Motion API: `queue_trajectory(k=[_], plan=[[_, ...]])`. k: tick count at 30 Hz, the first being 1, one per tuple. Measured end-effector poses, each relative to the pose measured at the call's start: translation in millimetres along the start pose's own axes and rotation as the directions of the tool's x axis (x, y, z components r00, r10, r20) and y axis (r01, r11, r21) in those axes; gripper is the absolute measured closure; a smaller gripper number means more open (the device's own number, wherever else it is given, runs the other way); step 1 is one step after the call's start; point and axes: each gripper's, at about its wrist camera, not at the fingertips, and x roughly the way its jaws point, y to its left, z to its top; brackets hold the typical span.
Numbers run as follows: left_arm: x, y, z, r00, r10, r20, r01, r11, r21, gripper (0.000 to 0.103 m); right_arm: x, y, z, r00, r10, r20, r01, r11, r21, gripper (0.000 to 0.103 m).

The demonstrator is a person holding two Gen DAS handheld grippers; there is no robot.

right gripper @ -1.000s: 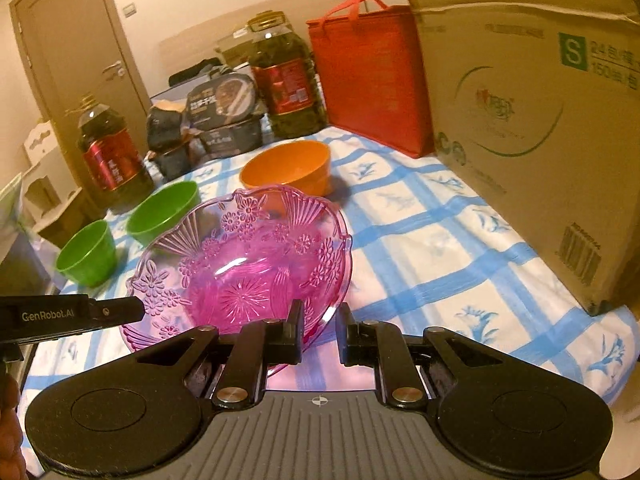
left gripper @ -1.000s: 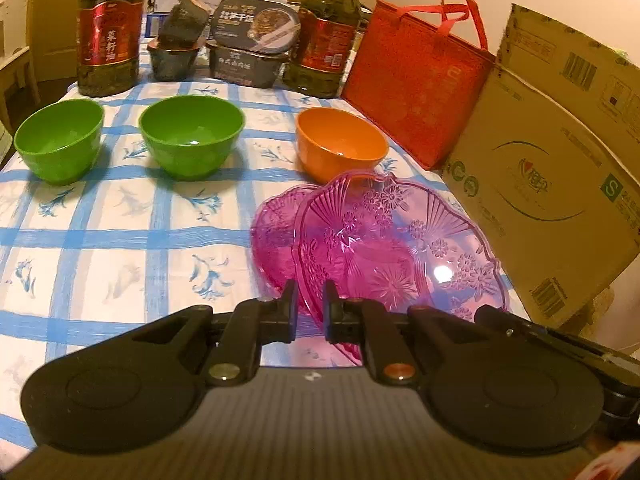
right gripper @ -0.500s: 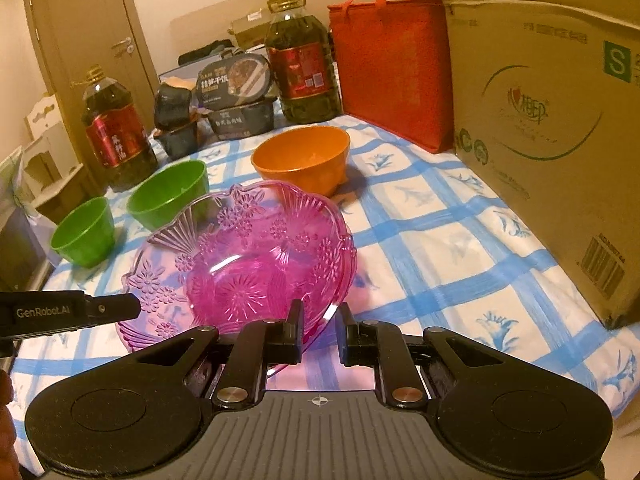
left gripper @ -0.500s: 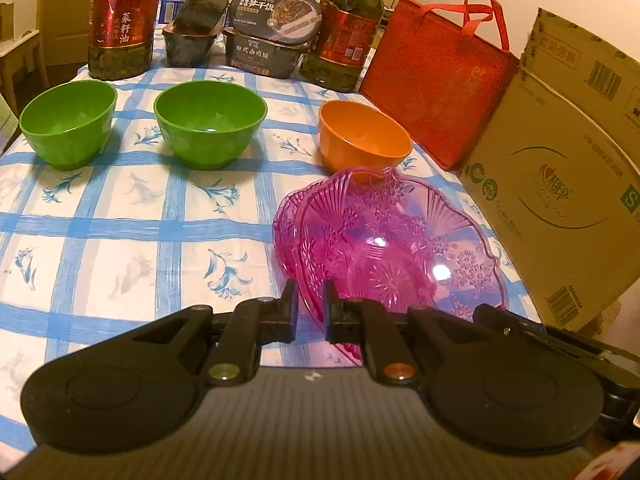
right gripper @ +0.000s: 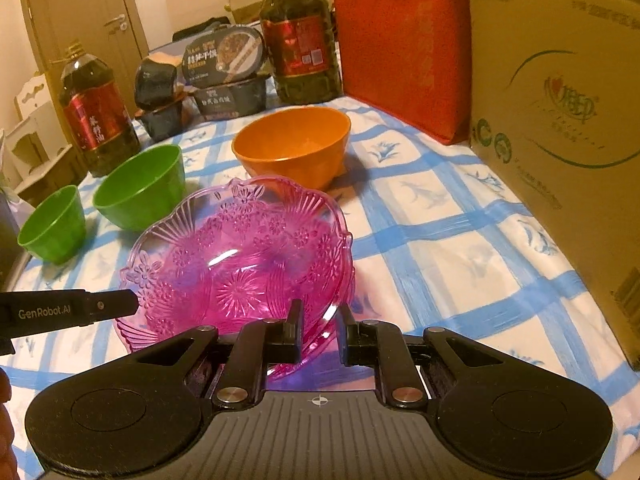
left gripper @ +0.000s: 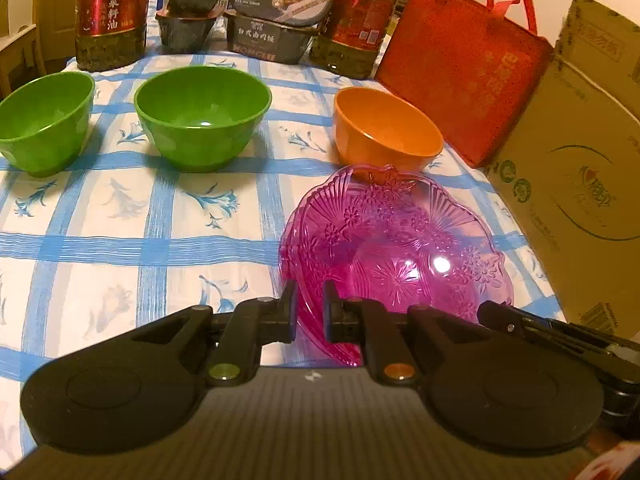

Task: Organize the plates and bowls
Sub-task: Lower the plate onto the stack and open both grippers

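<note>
Left wrist view, Tech 1: What is the state of each tool?

Tech 2: The left tool is closed on the near rim of the upper pink dish. The right tool is clamped on the same rim, further round. The dish is empty.

Tech 1: Where does the dish sit?

Tech 2: It is nested over a lower pink dish on the right half of the desk. Only the edge of the lower dish shows.

Tech 1: And the other containers?

Tech 2: The orange bowl stands just behind the pink dishes. The large green bowl and the small green bowl stand to its left, apart from each other. All three are empty.

Tech 1: What clearance is there?

Tech 2: Bare checked cloth lies left of the dishes, in front of the green bowls. On the right, a strip of cloth runs up to the cardboard box and the red bag. The far edge is lined with two oil bottles and dark meal trays.

Tech 1: Is any text legible?

Tech 2: "GenRobot.AI" is printed on the left tool. The bottle labels, tray lids and box carry Chinese print.
</note>
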Motion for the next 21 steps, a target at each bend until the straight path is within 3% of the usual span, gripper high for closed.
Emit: queue_trajectory(k=[11, 13, 14, 15, 21], plan=[[19.7, -0.8, 3.1, 1.000, 0.019, -0.014, -0.018, 0.999, 0.034, 0.092, 21.0, -1.8, 2.5, 0.999, -0.004, -0.033, 0.004, 1.000, -0.005, 0.086], [21.1, -0.3, 3.5, 0.999, 0.029, -0.012, -0.029, 0.999, 0.035, 0.089, 22.5, -1.6, 3.5, 1.000, -0.012, -0.026, 0.011, 1.000, -0.009, 0.073], [20.9, 0.2, 3.8, 0.999, 0.034, -0.011, -0.033, 0.999, 0.035, 0.085, 21.9, -2.3, 3.7, 1.000, -0.016, -0.018, 0.016, 1.000, -0.006, 0.053], [19.9, 1.3, 3.8, 0.999, 0.035, -0.010, -0.034, 0.999, 0.031, 0.084, 20.3, -4.3, 4.0, 1.000, -0.006, -0.008, 0.006, 1.000, 0.007, 0.043], [-3.2, 9.4, -1.1, 0.999, 0.027, 0.018, -0.027, 1.000, -0.006, 0.079, 2.5, -9.4, 3.6, 1.000, 0.003, 0.014, -0.003, 0.999, 0.046, 0.043]])
